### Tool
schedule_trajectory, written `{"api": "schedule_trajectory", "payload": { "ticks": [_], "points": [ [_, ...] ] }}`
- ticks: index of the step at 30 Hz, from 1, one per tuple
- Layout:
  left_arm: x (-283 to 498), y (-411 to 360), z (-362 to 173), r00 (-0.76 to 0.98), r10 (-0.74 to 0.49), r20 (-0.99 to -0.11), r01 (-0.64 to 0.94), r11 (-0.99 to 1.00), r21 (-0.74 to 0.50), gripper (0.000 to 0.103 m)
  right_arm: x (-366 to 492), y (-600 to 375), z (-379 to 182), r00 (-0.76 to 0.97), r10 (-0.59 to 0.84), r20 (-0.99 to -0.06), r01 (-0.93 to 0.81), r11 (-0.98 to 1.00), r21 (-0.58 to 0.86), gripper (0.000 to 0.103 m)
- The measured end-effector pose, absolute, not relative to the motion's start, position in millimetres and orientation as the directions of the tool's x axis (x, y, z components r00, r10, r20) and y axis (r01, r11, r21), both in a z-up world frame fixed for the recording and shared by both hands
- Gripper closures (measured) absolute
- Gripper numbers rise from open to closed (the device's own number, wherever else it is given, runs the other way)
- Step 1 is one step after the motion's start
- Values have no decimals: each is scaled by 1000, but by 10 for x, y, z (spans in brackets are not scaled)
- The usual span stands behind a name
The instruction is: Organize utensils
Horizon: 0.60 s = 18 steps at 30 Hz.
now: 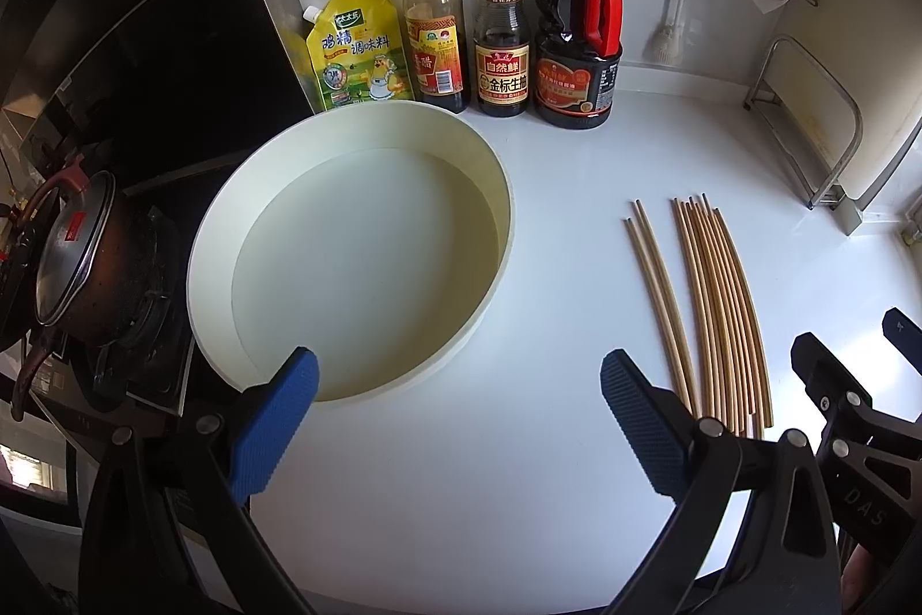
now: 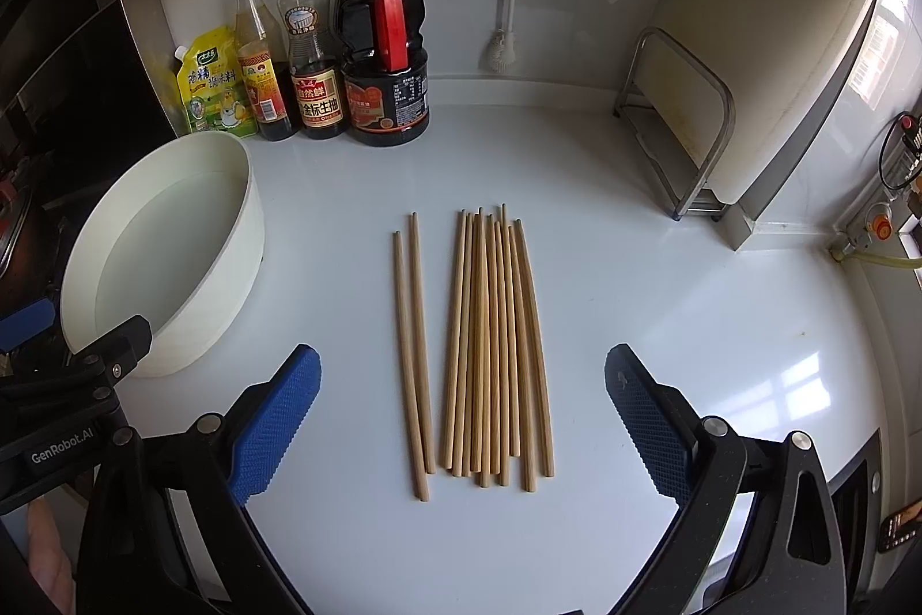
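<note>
The right gripper, blue-padded jaws spread wide, hovers above the pale wooden chopsticks lying just right of the round cream plastic tub. The left gripper, equally spread and holding nothing, hangs near the tub's front rim.

Bare counter is lying open right of the chopsticks, the round tub (left) and bottles behind hemming them
</note>
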<state>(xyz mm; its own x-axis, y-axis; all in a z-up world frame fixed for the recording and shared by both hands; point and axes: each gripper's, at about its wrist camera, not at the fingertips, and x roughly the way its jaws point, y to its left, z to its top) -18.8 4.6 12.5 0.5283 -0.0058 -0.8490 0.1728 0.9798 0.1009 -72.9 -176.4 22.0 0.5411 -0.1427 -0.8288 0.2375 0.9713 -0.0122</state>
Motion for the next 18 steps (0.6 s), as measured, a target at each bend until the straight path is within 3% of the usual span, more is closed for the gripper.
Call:
{"api": "schedule_trajectory", "payload": {
  "ticks": [18],
  "points": [
    [-192, 34, 122, 528, -4, -849, 178, 978, 107, 6, -744, -1783, 213, 540, -142, -829, 247, 969, -4, 8]
  ]
}}
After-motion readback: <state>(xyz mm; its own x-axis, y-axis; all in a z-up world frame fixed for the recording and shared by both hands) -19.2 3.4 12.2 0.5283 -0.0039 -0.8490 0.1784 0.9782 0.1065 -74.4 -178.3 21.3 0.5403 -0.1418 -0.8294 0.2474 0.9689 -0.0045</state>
